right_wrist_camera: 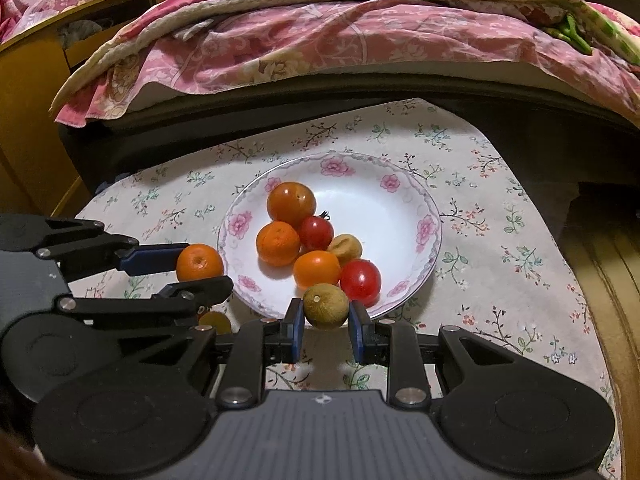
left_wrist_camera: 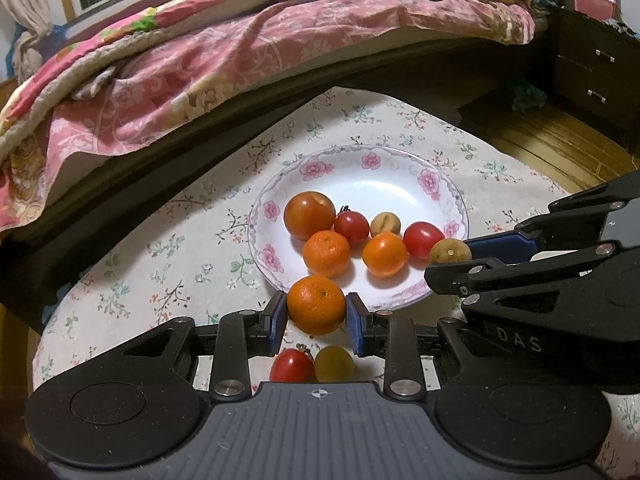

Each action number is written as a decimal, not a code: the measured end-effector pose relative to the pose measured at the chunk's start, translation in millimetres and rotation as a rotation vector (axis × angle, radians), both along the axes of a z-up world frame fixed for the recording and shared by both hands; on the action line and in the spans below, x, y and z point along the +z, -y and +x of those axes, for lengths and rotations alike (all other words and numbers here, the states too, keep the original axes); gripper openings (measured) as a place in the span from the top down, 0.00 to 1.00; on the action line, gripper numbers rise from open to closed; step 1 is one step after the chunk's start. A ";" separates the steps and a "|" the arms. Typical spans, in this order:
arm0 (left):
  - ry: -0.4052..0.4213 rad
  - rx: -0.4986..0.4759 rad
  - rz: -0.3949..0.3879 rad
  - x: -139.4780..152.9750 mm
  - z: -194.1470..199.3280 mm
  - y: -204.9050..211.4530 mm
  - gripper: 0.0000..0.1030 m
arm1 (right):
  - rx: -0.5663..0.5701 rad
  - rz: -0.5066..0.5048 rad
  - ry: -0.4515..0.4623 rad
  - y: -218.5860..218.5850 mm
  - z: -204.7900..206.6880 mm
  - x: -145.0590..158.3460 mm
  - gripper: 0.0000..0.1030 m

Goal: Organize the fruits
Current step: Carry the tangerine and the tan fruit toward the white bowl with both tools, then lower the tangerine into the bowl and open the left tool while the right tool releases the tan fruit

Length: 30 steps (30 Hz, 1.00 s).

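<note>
Presently plate (left_wrist_camera: 456, 200) holds six fruits (left_wrist_camera: 326, 253)

We see a white plate (left_wrist_camera: 400, 184) with pink flowers on its rim, on a cream cloth (left_wrist_camera: 160, 248) with small green and pink sprigs. We see orange mandarins (left_wrist_camera: 316, 304), red tomatoes (left_wrist_camera: 423, 239) and a brownish-green fruit (right_wrist_camera: 326, 306). The grippers are black with blue pads (left_wrist_camera: 354, 328). The bedcover (left_wrist_camera: 240, 48) is pink with a pale floral pattern.
</note>
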<state>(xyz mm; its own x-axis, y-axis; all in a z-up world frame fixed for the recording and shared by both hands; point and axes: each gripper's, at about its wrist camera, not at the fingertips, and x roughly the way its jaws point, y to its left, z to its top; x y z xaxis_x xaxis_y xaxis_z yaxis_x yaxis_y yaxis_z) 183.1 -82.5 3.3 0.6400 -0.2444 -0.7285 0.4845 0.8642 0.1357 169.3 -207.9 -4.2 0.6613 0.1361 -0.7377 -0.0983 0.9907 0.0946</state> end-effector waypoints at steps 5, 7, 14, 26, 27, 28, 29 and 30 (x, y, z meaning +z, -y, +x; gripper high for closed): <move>-0.014 0.024 -0.034 1.1 12.5 -2.3 0.63 | -0.017 0.016 0.011 3.6 10.7 2.3 0.72; -0.015 0.024 -0.045 2.4 18.0 -2.0 0.63 | -0.026 0.024 0.019 6.2 14.9 3.8 0.72; -0.016 0.018 -0.064 0.3 36.2 3.4 0.63 | -0.049 0.058 0.016 16.4 34.3 0.5 0.72; -0.041 0.016 -0.115 -10.2 67.1 10.6 0.63 | -0.067 0.072 0.022 28.6 65.5 -7.8 0.72; -0.044 0.016 -0.119 -11.2 68.8 10.6 0.63 | -0.065 0.071 0.023 29.4 67.9 -8.8 0.72; -0.047 0.014 -0.122 -12.2 70.5 10.6 0.63 | -0.061 0.072 0.020 30.5 70.3 -10.2 0.72; -0.047 0.010 -0.123 -13.2 72.1 10.6 0.63 | -0.061 0.079 0.019 32.1 71.8 -11.7 0.72; -0.046 0.007 -0.126 -13.6 73.1 10.6 0.63 | -0.065 0.089 0.020 33.9 73.7 -13.3 0.72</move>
<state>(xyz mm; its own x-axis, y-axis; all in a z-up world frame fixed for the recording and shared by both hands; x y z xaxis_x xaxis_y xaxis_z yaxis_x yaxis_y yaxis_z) 256.2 -93.0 -10.3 0.6084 -0.3319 -0.7209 0.4820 0.8762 0.0034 243.0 -241.9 -17.5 0.6851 0.1571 -0.7114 -0.0373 0.9827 0.1812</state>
